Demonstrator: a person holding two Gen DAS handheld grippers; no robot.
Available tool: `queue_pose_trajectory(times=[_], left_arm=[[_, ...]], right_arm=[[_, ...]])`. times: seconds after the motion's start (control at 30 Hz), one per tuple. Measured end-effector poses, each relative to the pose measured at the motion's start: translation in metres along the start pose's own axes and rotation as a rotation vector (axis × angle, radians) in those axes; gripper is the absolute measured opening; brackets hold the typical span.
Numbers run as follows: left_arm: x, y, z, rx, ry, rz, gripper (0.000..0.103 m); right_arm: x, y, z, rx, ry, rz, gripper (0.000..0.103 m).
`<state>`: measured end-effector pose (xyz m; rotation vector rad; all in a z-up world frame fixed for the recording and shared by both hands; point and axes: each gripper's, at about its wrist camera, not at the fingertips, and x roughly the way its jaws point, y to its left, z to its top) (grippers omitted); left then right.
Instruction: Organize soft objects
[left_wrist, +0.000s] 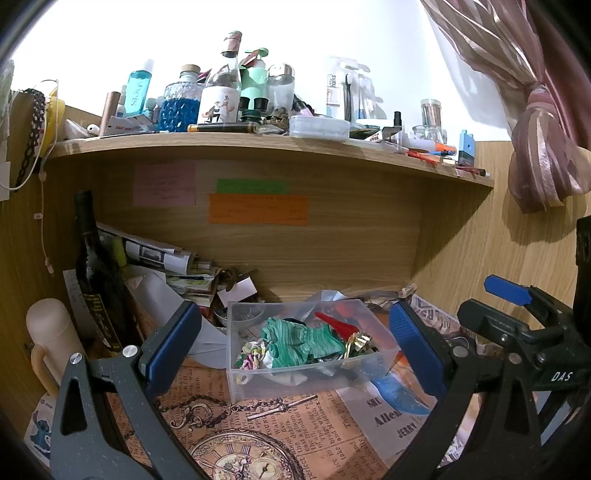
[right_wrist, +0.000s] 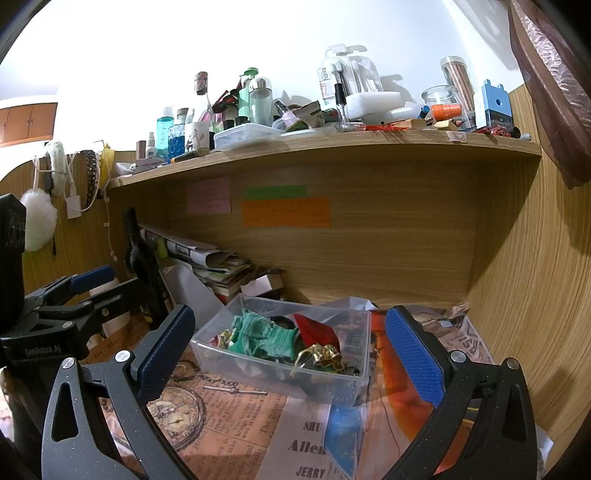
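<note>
Most of the sorting looks done, judging by how things lie: a clear plastic bin (left_wrist: 314, 350) sits on the newspaper-print table (left_wrist: 295, 435) under the cluttered shelf (left_wrist: 258, 147), and it already holds a green ribbed cloth (left_wrist: 299, 341), a red fabric piece (left_wrist: 338, 325), a gold crinkled item (left_wrist: 356, 341) and a small floral scrap (left_wrist: 251, 356). The left hand-held gripper (left_wrist: 295, 354) hovers near the bin with jaws wide apart and nothing between them; the right hand-held gripper (right_wrist: 291, 354) likewise stands spread and empty. Right of the bin an orange and blue soft-looking item (right_wrist: 395, 398) lies on the table, seemingly still to be put away, though what it is I cannot tell.
</note>
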<state>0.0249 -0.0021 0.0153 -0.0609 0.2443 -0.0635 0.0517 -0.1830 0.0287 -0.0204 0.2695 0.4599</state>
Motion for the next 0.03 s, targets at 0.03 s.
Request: queue_pose_trajectory(times=[0.03], left_arm=[[0.0006, -0.0001, -0.0002, 0.000, 0.002, 0.000, 0.103]], right_arm=[[0.0003, 0.0002, -0.0005, 0.001, 0.002, -0.001, 0.103]])
